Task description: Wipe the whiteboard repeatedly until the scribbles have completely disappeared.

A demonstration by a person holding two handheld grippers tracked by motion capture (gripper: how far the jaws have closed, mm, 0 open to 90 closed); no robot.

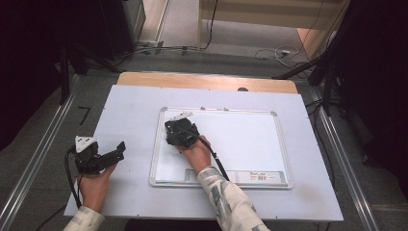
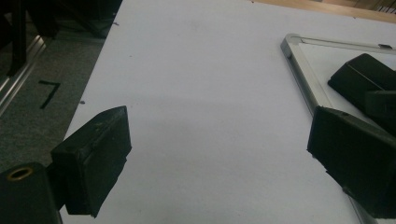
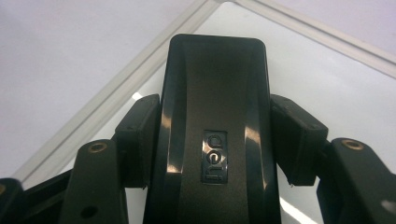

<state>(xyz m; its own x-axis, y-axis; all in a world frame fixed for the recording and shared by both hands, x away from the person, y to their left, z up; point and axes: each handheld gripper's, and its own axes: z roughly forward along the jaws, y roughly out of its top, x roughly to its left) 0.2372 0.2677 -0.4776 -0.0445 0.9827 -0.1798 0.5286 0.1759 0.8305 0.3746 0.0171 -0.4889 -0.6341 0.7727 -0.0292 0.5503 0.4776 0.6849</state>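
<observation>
Setting: grey floor with cables and a pale wooden worktop (image 1: 207,81) under a white sheet (image 1: 125,115), seen from the high view.
Right gripper: right gripper (image 1: 179,126) sits left of centre in the high view, jaws pinching a black plastic whiteboard eraser (image 3: 215,135) by its two long sides.
Eraser position: it lies flat on the board near the upper left corner, its long axis running away from the gripper toward that corner in the right gripper view.
Board: white rectangular whiteboard with a silver metal frame (image 1: 279,144) fills the middle of the high view, long side across the frame; the clean-looking surface stretches to the right of the eraser, so a wiping stroke would likely travel rightward or toward the lower edge.
Left gripper: left gripper (image 1: 103,155) rests at lower left of the high view, jaws spread with nothing between them, well apart from the board.
Nearer hand: the right hand (image 1: 197,153) is on the board; the left stays off it.
Hard to tell: the eraser's felt underside is hidden, and any marks on the board are too faint to make out.
</observation>
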